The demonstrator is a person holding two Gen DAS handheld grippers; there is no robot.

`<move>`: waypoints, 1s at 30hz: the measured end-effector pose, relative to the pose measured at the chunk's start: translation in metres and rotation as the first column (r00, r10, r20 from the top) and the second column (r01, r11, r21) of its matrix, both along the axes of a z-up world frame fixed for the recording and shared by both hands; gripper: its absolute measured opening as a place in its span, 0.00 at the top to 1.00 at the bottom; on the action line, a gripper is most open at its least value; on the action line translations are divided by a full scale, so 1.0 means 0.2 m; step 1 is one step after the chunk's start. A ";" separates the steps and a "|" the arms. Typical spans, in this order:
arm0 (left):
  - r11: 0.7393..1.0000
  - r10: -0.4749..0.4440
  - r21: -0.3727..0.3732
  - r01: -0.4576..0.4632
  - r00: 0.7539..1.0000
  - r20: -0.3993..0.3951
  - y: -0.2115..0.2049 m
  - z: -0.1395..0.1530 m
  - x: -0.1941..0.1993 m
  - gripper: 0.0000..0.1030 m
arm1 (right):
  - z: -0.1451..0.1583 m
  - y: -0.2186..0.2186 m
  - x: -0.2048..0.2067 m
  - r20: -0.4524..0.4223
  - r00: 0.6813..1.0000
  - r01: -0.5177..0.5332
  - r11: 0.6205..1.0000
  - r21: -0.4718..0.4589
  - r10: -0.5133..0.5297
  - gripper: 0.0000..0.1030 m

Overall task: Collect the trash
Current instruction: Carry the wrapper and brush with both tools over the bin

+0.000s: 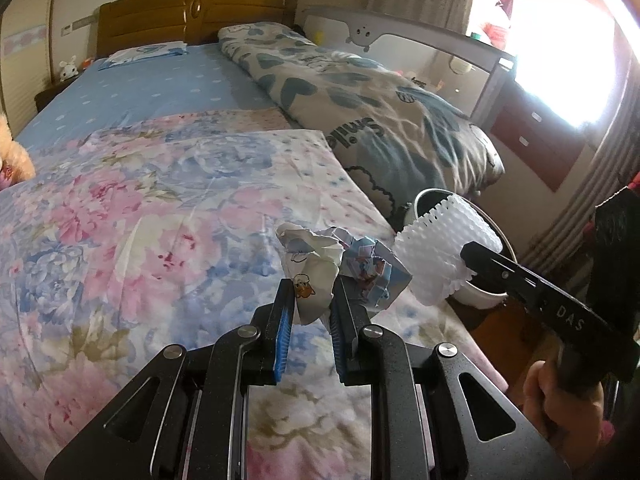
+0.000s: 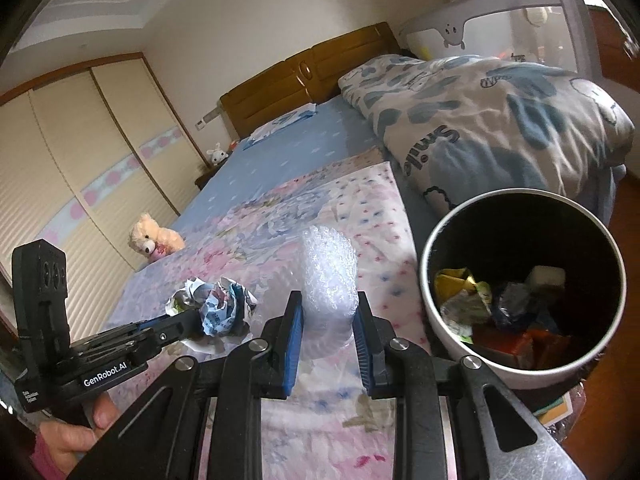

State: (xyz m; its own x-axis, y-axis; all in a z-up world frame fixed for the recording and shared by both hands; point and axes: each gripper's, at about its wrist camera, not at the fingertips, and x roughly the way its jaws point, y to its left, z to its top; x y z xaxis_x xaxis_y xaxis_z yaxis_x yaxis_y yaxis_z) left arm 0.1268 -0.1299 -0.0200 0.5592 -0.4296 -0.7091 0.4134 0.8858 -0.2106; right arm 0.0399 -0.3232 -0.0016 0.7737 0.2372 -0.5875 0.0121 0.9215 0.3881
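Crumpled paper (image 1: 316,264) and bubble wrap (image 2: 330,276) clamped above bed.

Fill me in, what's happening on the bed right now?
A person is clearing trash off the bed, one handheld gripper in each hand. The left gripper is closed on a crumpled printed paper wad. The right gripper is clamped on a piece of white bubble wrap. The round trash bin beside the bed already holds wrappers; neither piece is in it yet.
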 end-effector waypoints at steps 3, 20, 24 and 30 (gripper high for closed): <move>1.000 -0.016 -0.003 0.016 1.000 -0.001 -0.03 0.00 -0.02 0.84 | 0.01 -0.03 -0.04 0.003 1.000 0.012 1.000 -0.003 -0.012 0.76; 0.994 -0.107 -0.015 0.107 0.994 0.001 -0.24 0.03 -0.07 0.84 | 0.02 -0.20 -0.18 0.006 0.995 0.101 0.995 -0.020 -0.101 0.76; 0.993 -0.121 -0.016 0.121 0.993 0.004 -0.29 0.03 -0.07 0.84 | 0.03 -0.24 -0.20 0.008 0.993 0.122 0.992 -0.029 -0.121 0.76; 0.990 -0.142 -0.018 0.142 0.990 0.007 -0.35 0.05 -0.07 0.84 | 0.05 -0.30 -0.22 0.013 0.988 0.155 0.987 -0.042 -0.155 0.76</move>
